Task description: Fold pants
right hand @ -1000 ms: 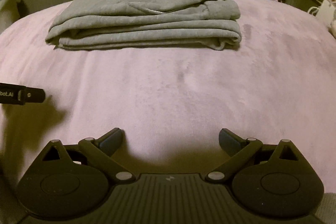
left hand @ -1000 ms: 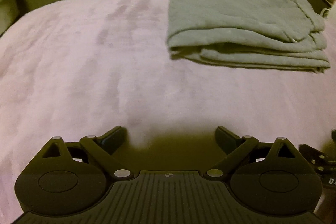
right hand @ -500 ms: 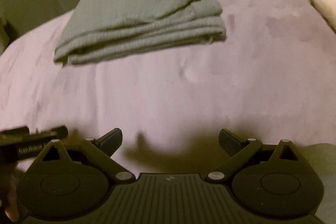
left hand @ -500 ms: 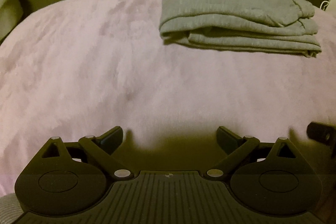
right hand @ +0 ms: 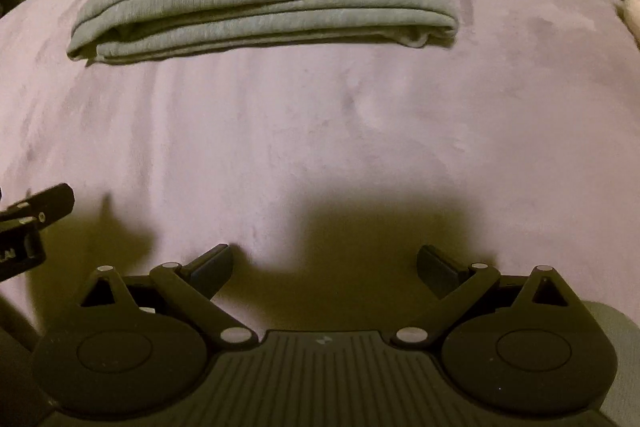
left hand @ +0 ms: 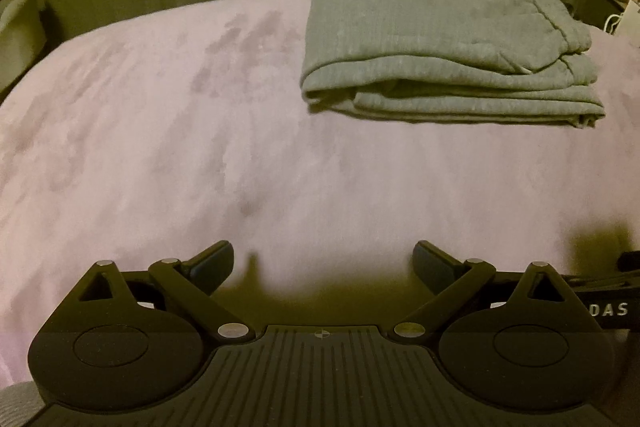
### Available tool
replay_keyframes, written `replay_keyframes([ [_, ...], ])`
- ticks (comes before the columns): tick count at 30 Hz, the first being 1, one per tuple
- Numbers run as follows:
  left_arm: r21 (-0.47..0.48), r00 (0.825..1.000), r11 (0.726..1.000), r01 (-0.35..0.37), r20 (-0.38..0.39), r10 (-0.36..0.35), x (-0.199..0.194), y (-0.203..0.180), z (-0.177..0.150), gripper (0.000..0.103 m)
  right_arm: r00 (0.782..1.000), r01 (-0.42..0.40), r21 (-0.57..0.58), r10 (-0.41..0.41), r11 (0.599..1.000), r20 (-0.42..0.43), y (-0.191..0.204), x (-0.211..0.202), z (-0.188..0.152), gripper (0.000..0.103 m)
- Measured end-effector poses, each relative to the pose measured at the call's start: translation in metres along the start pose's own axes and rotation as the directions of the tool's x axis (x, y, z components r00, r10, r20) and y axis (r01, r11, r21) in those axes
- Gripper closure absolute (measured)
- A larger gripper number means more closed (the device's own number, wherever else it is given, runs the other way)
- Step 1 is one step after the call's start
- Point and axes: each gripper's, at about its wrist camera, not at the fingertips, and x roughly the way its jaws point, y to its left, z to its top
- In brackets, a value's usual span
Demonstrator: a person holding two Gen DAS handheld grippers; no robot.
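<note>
L gripper (left hand: 323, 259) spread wide, empty, low over the pink bed cover (left hand: 168, 131). Grey sweatpants (left hand: 444, 55) lie folded in a stack further up the bed, apart from both. R gripper (right hand: 325, 261) likewise splayed, nothing between fingers.

You are working over a bed (left hand: 168, 131) covered with a pale lilac plush blanket (right hand: 360, 131), its nap marked by darker brushed streaks. One item lies directly on the blanket: the grey pants (left hand: 440, 55), folded into a flat stack of several layers, toward the far side. You see dark shadows along the blanket's near edge.
</note>
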Motion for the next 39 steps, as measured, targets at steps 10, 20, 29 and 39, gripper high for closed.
replay_keyframes([
  [10, 0.077, 0.981, 0.997, -0.013, -0.191, 0.027, 0.021, -0.014, 0.006, 0.003, 0.998, -0.054, 0.019, 0.054, 0.998, 0.014, -0.011, 0.005, 0.007, 0.004],
  [20, 0.035, 0.966, 0.999, 0.041, -0.257, -0.031, 0.005, -0.02, 0.044, 0.003, 0.999, -0.03, 0.058, 0.03, 0.998, -0.014, -0.02, -0.022, 0.033, 0.004],
  [29, 0.083, 0.985, 0.997, 0.001, -0.172, 0.013, -0.022, -0.033, 0.084, 0.003, 0.994, 0.09, -0.006, -0.09, 0.996, 0.063, -0.006, -0.058, 0.066, 0.004],
  [39, 0.067, 0.991, 0.998, -0.016, -0.131, 0.024, -0.032, -0.027, 0.095, 0.003, 0.993, 0.077, -0.013, -0.076, 0.997, 0.096, 0.005, -0.071, 0.077, 0.004],
])
